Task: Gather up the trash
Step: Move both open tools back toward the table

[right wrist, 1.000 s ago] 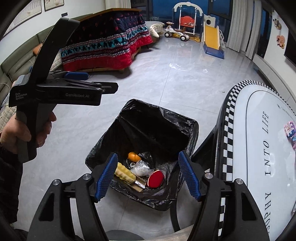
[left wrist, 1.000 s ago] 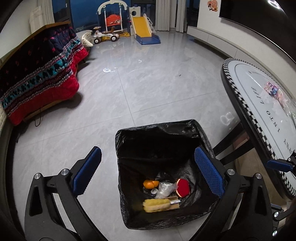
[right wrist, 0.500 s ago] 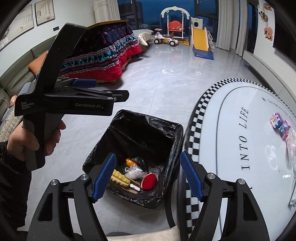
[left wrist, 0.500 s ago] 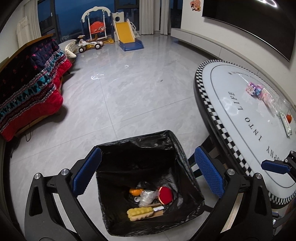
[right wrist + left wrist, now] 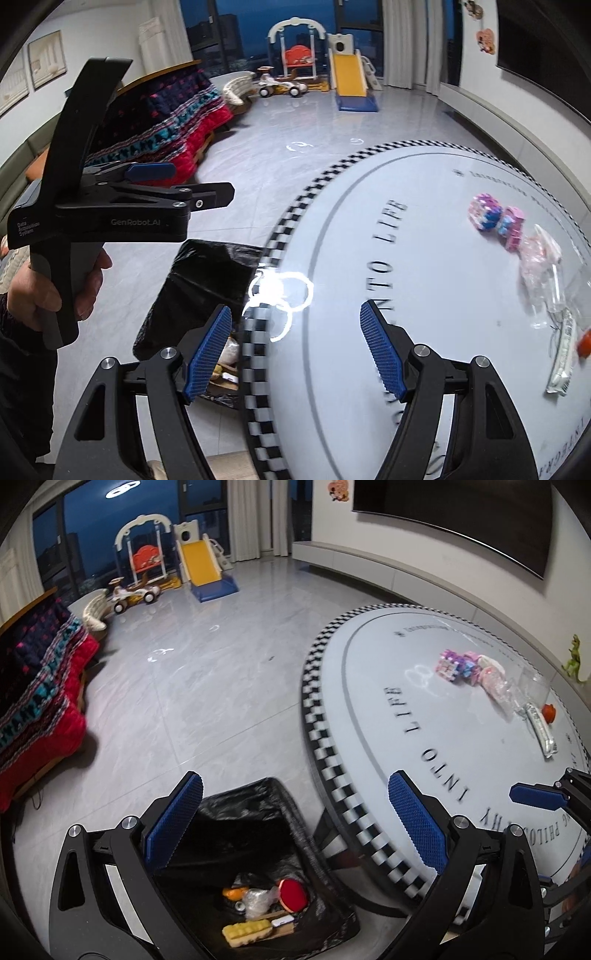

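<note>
Left gripper (image 5: 295,819): your blue pads stand spread wide with nothing between them, above the bin's rim and the table edge.
Right gripper (image 5: 295,350): spread as well, empty, over the checkered table edge.
Bin (image 5: 258,834): black-lined, on the floor just beside the table; a red disc, a yellow piece and crumpled plastic lie inside.
Table (image 5: 332,258): round, white, lettered.
Trash on table: clear plastic wrap (image 5: 543,273), a flat wrapper (image 5: 563,363) and pink blocks (image 5: 496,218) lie at its far right, well apart from your grippers.
</note>
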{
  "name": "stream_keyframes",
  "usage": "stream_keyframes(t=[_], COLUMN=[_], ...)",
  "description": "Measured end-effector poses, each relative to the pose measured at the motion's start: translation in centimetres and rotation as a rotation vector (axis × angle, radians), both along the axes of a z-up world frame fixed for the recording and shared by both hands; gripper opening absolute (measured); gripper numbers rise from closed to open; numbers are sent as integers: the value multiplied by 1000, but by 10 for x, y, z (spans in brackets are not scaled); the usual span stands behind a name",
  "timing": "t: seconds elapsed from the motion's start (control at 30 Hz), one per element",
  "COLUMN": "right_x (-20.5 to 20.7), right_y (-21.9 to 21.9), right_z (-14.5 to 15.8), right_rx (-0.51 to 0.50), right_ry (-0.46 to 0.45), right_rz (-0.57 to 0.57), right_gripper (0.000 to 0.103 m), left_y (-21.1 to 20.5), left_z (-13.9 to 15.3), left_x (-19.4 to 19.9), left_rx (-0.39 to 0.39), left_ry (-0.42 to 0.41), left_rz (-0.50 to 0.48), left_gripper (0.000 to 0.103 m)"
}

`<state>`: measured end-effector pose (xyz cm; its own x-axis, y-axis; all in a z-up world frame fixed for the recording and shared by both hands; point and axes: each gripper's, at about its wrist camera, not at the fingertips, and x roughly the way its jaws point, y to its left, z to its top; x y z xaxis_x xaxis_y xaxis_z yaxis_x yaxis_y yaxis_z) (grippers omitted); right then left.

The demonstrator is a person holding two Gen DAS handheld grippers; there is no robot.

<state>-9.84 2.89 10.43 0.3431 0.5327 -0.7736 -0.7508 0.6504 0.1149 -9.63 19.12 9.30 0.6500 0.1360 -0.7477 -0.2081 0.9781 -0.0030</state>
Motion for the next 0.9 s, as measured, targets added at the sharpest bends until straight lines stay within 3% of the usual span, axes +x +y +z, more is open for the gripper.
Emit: stream_keyframes(t=[0.47,0.9], right_x=[61,117], right_y=[-96,-210], right_z=[3,-10], right_rx=[-19,7], right_ry=[-10,23], right_rz=[-195,-462], right_gripper=[73,73], left_y=[-103,-191], left_z=[8,0], left_x=[87,159], left_rx=[4,-25], left_ry=[14,44], left_rz=[-221,-358], left_gripper=[97,97])
